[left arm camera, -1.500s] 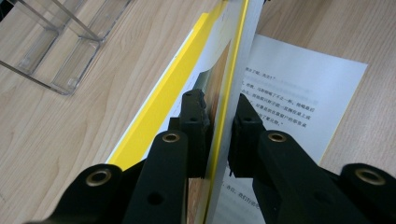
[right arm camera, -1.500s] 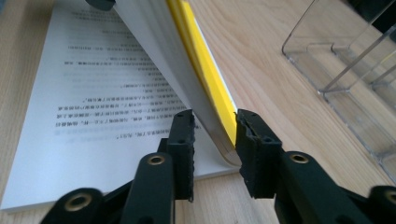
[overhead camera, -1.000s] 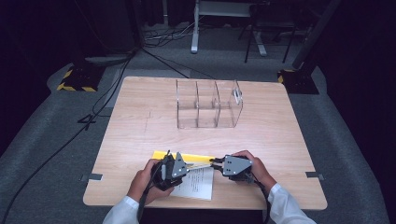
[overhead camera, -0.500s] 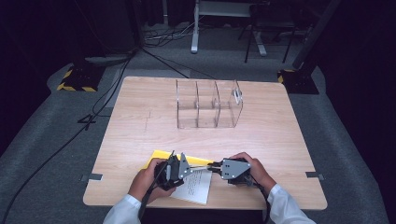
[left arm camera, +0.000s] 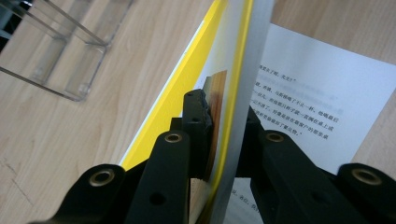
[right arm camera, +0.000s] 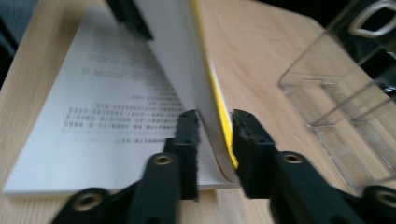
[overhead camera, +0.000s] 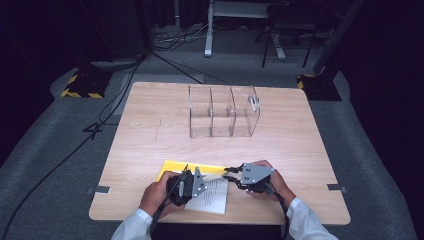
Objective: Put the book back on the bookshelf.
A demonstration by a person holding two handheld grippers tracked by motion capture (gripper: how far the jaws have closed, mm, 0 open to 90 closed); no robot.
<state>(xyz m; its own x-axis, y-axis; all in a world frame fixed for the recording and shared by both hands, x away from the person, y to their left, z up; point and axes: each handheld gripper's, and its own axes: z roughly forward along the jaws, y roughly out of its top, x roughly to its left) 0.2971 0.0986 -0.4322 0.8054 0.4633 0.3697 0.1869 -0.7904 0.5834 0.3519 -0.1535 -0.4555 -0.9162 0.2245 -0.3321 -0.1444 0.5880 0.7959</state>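
A book with a yellow cover [overhead camera: 172, 170] lies open near the table's front edge, its white printed page [overhead camera: 212, 197] facing up. Part of it, the cover with some pages [left arm camera: 236, 70], stands lifted off that page. My left gripper [left arm camera: 224, 116] is shut on this lifted part, one jaw on the yellow side and one on the grey side. From the other side my right gripper [right arm camera: 215, 126] pinches the same lifted part [right arm camera: 187, 60] near its lower edge. In the high view the left gripper [overhead camera: 200, 180] and right gripper [overhead camera: 229, 172] face each other over the book.
A clear plastic organiser [overhead camera: 222, 112] with three compartments stands at the middle of the wooden table [overhead camera: 300, 140], well beyond the book; it also shows as the organiser [left arm camera: 60, 51] and the organiser [right arm camera: 345, 88]. Cables and stands lie on the floor behind.
The lifted cover and pages have swung further up between the two grippers. Both hands have shifted slightly over the book.
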